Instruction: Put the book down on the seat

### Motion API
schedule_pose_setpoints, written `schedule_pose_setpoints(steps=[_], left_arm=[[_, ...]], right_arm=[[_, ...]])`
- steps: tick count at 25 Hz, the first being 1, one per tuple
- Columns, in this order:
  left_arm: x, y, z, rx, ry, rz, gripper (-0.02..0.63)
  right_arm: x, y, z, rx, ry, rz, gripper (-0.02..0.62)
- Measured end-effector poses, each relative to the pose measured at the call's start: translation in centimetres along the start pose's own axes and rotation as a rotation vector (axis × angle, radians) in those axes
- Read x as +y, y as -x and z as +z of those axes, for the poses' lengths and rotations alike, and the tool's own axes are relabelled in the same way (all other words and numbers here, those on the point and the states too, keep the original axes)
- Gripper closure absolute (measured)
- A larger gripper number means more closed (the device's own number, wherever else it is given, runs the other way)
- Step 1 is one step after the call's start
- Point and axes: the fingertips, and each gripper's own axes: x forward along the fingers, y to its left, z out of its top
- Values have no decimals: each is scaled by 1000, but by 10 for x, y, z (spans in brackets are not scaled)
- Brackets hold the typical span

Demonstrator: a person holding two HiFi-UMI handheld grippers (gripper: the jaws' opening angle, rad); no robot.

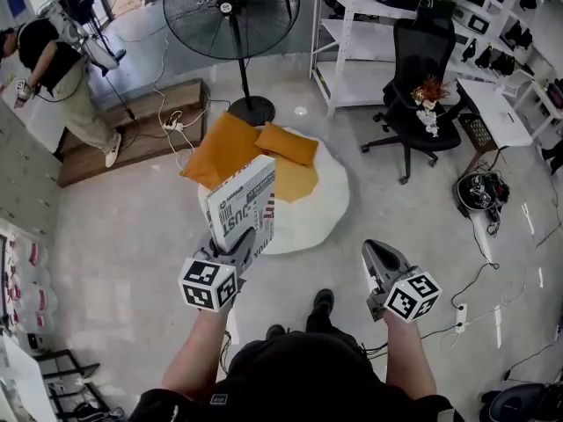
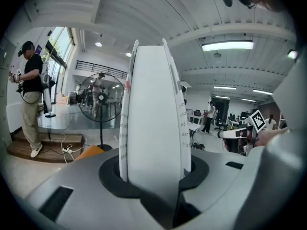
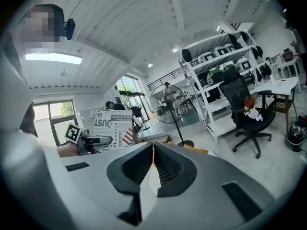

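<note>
The left claw (image 1: 239, 246) clamps the white printed book (image 1: 242, 202) upright; lay it flat on the round white seat (image 1: 327, 205), perhaps beside the orange cushions (image 1: 286, 144); right claw (image 1: 378, 255) clenched, empty.

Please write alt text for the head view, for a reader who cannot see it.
The left tongs hold a white book upright near a round white seat with orange cushions. The right tongs are shut and empty. A fan stands beyond it.

Grey left gripper (image 1: 245, 238); black-white marker cube (image 1: 209, 284)
</note>
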Motion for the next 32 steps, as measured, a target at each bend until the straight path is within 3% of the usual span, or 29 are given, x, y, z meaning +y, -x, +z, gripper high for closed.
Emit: schedule_pose_setpoints(steps=[7,11,17,22,32], left_arm=[[-36,-79,31,11,-7,2,454],[-41,-102,37,27,7,47,454],[-38,-118,24,57,42,71,454],[-12,-138,19,63,63,72,454],[80,-190,35,55,80,9,454]], right_arm=[[-86,-21,28,14,-28,46,580],[-115,-36,40,29,-24,102,579],[-138,-54,40,54,-30,117,580],[-142,-89,31,97,-37,126,580],[-130,-187,70,125,29,82,579]])
